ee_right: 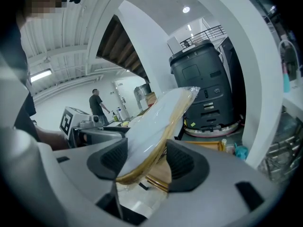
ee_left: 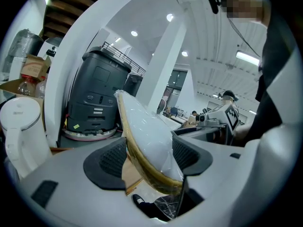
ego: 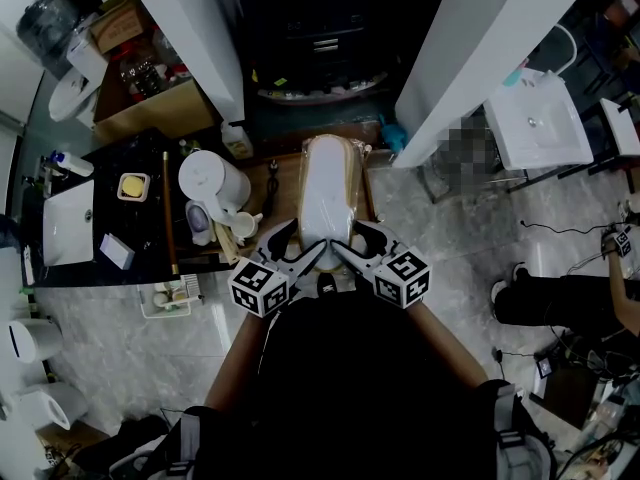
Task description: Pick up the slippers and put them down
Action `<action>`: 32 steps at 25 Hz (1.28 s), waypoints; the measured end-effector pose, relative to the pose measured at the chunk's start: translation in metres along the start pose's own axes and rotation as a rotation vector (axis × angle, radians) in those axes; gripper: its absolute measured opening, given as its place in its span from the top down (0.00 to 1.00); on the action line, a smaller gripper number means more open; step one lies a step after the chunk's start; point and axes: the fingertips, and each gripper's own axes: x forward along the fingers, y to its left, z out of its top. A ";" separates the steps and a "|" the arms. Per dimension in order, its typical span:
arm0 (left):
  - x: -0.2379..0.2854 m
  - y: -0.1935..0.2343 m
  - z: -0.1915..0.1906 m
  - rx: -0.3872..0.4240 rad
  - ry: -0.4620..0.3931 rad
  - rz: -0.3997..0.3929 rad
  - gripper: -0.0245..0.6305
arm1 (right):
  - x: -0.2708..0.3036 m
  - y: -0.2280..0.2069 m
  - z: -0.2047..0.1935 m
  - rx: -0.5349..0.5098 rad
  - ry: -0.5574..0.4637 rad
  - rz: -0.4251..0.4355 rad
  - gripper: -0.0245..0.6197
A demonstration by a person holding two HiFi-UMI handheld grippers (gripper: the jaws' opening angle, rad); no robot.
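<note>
Slippers [ego: 328, 193], white with a tan sole edge and wrapped in clear plastic, are seen at the centre of the head view, with their length running up the frame from the two grippers. Their near end is gripped from both sides. In the left gripper view the slippers [ee_left: 147, 136] are set slantwise between the jaws of the left gripper [ee_left: 149, 157]. The white face is pressed against the right-hand pad and the tan edge is met by the left-hand pad. In the right gripper view the same pack [ee_right: 156, 122] is clamped by the right gripper [ee_right: 147, 162], the jaws being kept fairly wide by its thickness. In the head view the left gripper [ego: 305, 246] and the right gripper [ego: 352, 243] are angled inward toward each other just below the pack.

A brown wooden surface [ego: 268, 183] is seen under the slippers; whether it is touched by them cannot be told. A white kettle [ego: 213, 180] is placed just left of it, and a black worktop [ego: 130, 228] lies further left. A dark grey machine [ee_left: 97, 98] is seen beyond the slippers. A white sink [ego: 540, 123] is seen at the upper right, and a seated person [ego: 560, 298] at the right edge on the marbled floor [ego: 450, 228].
</note>
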 end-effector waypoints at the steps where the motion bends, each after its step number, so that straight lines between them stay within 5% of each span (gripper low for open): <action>1: 0.000 0.000 -0.001 0.000 0.002 -0.001 0.51 | 0.000 -0.001 -0.001 0.001 0.000 -0.001 0.56; 32: 0.029 0.039 -0.055 -0.115 0.114 0.032 0.51 | 0.036 -0.035 -0.050 0.025 0.172 0.028 0.56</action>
